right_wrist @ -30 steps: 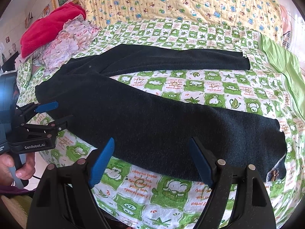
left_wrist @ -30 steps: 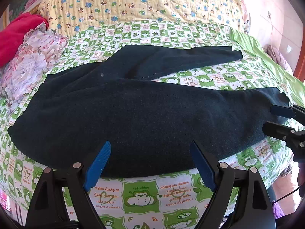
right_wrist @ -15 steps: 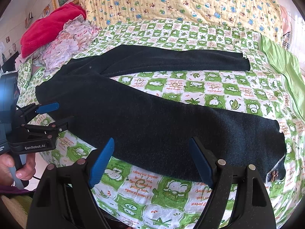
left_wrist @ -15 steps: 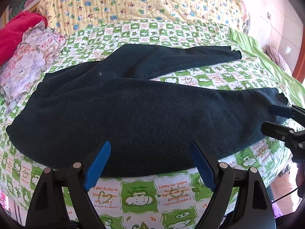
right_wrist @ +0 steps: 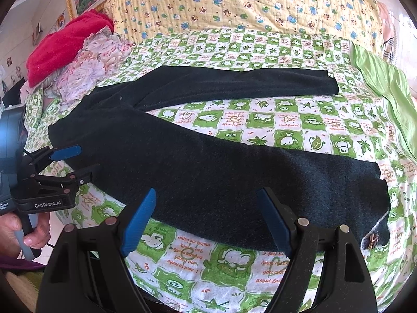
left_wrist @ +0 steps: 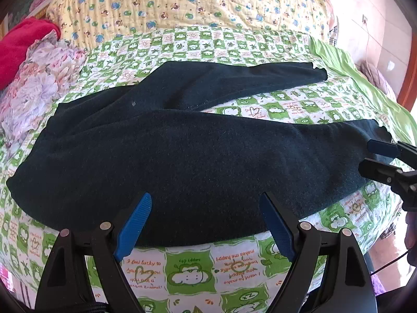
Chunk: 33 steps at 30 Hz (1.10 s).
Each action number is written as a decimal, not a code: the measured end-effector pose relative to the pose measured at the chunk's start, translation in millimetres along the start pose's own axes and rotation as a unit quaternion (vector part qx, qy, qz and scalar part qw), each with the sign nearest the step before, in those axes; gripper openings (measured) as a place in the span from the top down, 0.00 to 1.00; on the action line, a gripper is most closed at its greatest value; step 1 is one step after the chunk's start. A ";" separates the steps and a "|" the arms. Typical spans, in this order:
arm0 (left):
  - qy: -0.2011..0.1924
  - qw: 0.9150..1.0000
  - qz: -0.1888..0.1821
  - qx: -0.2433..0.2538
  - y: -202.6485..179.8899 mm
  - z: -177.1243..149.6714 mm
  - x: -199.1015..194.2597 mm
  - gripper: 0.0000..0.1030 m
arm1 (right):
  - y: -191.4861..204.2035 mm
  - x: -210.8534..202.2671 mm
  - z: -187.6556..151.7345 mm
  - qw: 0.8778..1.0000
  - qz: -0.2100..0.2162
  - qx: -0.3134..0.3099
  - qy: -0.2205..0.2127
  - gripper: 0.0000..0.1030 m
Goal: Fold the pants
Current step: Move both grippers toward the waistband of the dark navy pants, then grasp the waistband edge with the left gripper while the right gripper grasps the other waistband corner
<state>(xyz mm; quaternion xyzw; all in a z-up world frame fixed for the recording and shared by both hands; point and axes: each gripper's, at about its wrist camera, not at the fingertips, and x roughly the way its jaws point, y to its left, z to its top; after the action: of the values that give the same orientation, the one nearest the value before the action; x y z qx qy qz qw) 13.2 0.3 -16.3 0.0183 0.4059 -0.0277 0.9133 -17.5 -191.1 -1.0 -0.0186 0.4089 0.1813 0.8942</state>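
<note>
- On the bed (left_wrist: 187,263), seen from our left wrist, the dark pants (left_wrist: 182,156) lie spread flat with both legs running to the right in an open V, waist at the left.
- Our left tool (left_wrist: 206,208) hovers over the near edge of the near leg, its blue fingers (left_wrist: 134,220) wide apart with nothing between them.
- Our right tool (left_wrist: 375,157) comes in at the right edge beside the near leg's cuff; its fingers stand a little apart, and we cannot tell whether they touch the cloth.
- We judge the folding not yet begun: no leg is laid over the other and no crease shows, so every fold is left to do.
- A floral cloth (left_wrist: 34,88) and a red cloth (left_wrist: 18,44) sit at the far left, cut off by the frame.
- From the right wrist, the pants (right_wrist: 208,167) run from the waist at the left to the near cuff at the lower right.
- Our right tool (right_wrist: 206,208) has its fingers spread wide above the near leg's lower edge, gripping nothing.
- Our left tool (right_wrist: 75,163) sits at the waist end, fingers parted, nothing visibly pinched.
- A small decoration near the cuff at the lower right is too small to make out, and the tool's body hides the bed's near edge.
</note>
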 end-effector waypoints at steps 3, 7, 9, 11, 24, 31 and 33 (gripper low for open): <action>-0.001 1.000 -0.001 0.003 -0.3 2.7 1.6 0.17 | -4.6 0.7 1.2 1.000 0.001 0.006 0.000 0.21; 0.001 1.000 -0.003 0.005 1.1 7.0 4.3 0.17 | -11.2 1.7 4.3 1.000 0.007 0.019 0.001 0.21; 0.000 1.000 -0.004 0.009 1.4 10.7 5.8 0.17 | -14.6 1.8 6.9 1.000 0.006 0.021 -0.001 0.21; -0.001 1.000 -0.005 0.012 1.6 14.5 7.6 0.16 | -18.1 1.9 10.4 1.000 0.003 0.023 -0.003 0.21; -0.005 1.000 -0.021 0.011 9.4 58.6 24.3 0.16 | -50.5 13.1 54.6 0.999 -0.007 0.029 -0.013 0.21; -0.002 0.999 -0.032 0.026 9.2 96.8 42.8 0.16 | -68.9 28.2 87.1 1.000 -0.009 0.020 -0.010 0.21; 0.001 0.999 -0.040 0.032 8.3 110.1 50.2 0.16 | -75.9 32.8 97.6 1.000 -0.005 0.022 -0.007 0.21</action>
<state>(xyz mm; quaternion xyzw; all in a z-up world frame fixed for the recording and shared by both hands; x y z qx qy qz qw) 128.9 0.6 20.3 0.0309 0.4063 -0.0772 0.9099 98.6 -234.2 30.9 0.0002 0.4062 0.1680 0.8982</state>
